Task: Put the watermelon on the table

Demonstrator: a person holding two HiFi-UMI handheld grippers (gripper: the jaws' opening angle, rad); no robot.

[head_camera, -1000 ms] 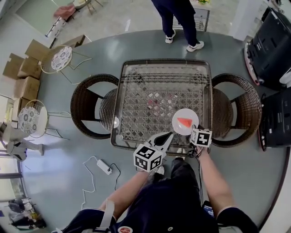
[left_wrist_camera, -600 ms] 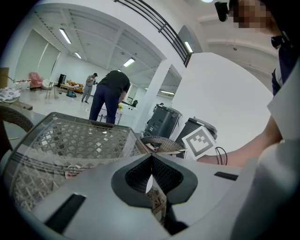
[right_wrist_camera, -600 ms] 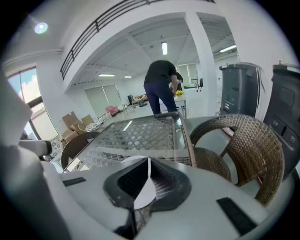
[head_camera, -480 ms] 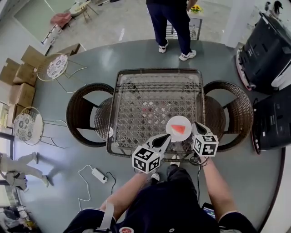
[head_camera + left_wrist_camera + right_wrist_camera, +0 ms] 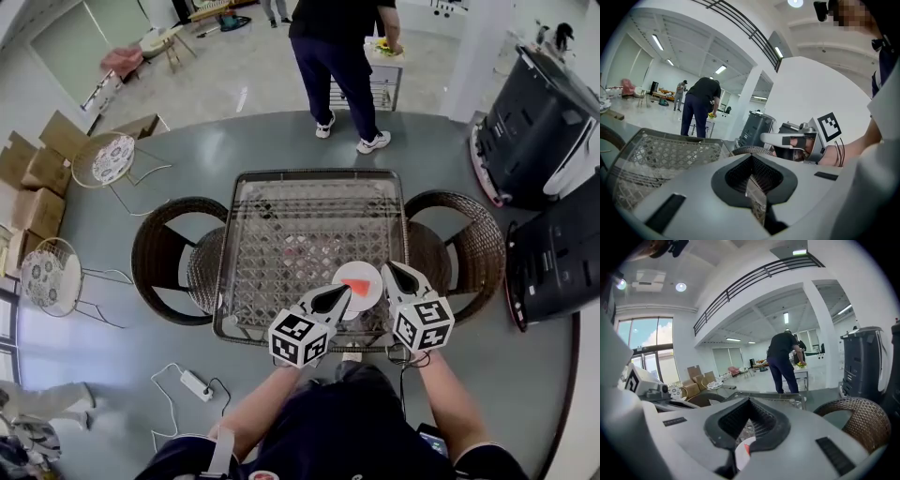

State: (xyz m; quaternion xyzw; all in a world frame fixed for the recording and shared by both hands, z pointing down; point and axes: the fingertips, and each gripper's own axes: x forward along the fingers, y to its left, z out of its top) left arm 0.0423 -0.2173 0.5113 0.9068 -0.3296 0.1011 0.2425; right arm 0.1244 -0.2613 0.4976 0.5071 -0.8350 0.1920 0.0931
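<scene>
A red watermelon slice [image 5: 356,285] lies on a small white plate [image 5: 362,270] at the near right of the glass-topped wicker table [image 5: 281,216]. My left gripper [image 5: 343,290] hovers at the plate's near left edge, jaws together and holding nothing. Shut and empty too, my right gripper [image 5: 388,267] points at the plate's right rim. In the right gripper view the plate [image 5: 740,456] and a bit of the red slice [image 5: 747,449] show through the gap under the jaws. The left gripper view shows the right gripper [image 5: 765,137] held above the table.
Wicker chairs stand at the table's left [image 5: 167,253] and right [image 5: 461,234]. A person [image 5: 342,56] stands beyond the far side. Black machines [image 5: 544,122] are at the right, cardboard boxes [image 5: 37,178] at the left, a power strip [image 5: 195,382] on the floor.
Both grippers have risen toward the head camera and look larger. The right gripper has come away from the plate's near edge. The plate with the slice stays where it was on the table.
</scene>
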